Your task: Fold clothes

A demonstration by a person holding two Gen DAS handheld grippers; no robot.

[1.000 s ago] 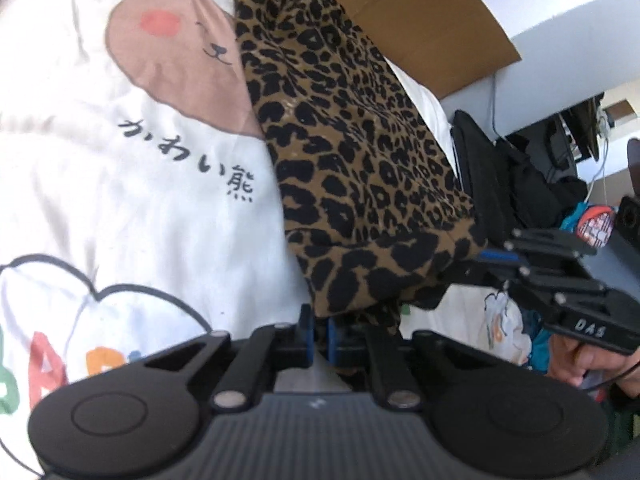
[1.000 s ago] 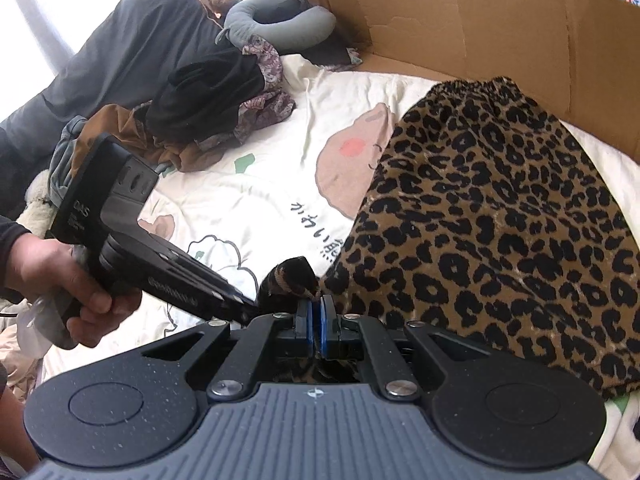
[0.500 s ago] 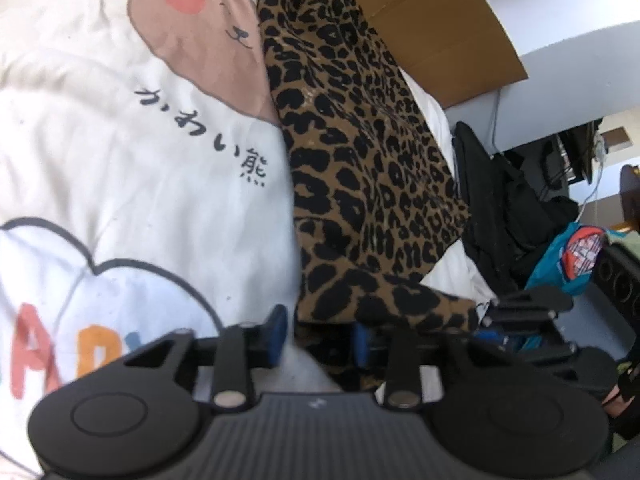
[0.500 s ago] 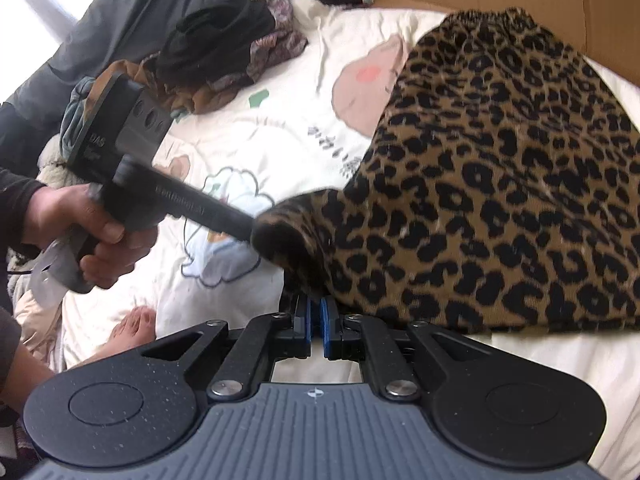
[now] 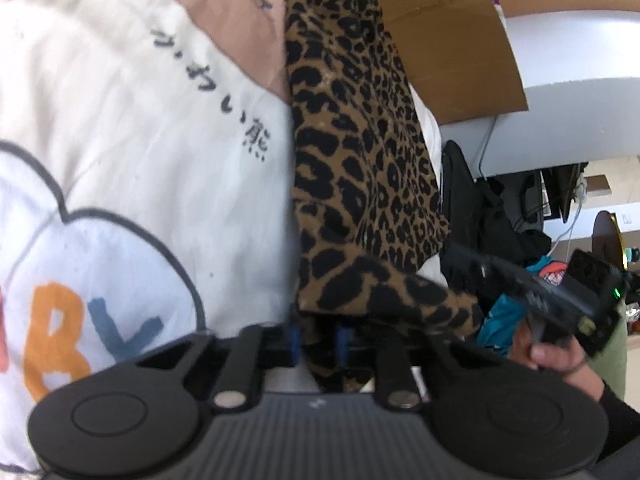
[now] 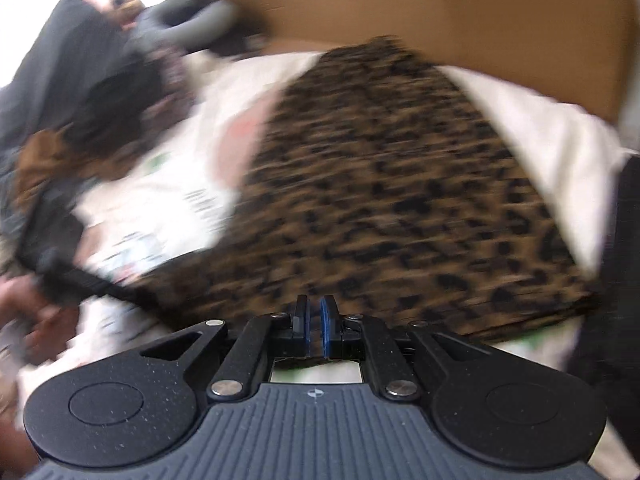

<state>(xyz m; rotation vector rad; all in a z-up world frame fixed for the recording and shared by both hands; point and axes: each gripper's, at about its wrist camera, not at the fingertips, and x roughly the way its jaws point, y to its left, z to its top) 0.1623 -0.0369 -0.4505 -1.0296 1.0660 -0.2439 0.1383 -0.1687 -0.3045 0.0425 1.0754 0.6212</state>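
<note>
Left gripper [image 5: 318, 338] has its jaws narrowly parted w/ a hem corner of the leopard-print skirt [image 5: 360, 152] hanging between them. Right gripper [image 6: 315, 320] is nearly closed, apparently empty (view is blurred). Skirt lies on the bedsheet [image 5: 120, 140] toward the cardboard [image 5: 452, 52]. Fabric looks light, limp, prob. slippery; best gripped at hem corners. Sheet print reads "BY" plus Japanese script ending 熊.

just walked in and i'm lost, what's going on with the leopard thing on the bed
A person is folding a leopard-print garment on a white printed bedsheet, with handheld tongs in each hand. The left tongs have a near corner of the fabric between their blue pads, which stand slightly apart. The right tongs look nearly closed at the garment's near edge, though that view is too blurred to confirm a grip. A cardboard sheet stands behind the bed.
</note>
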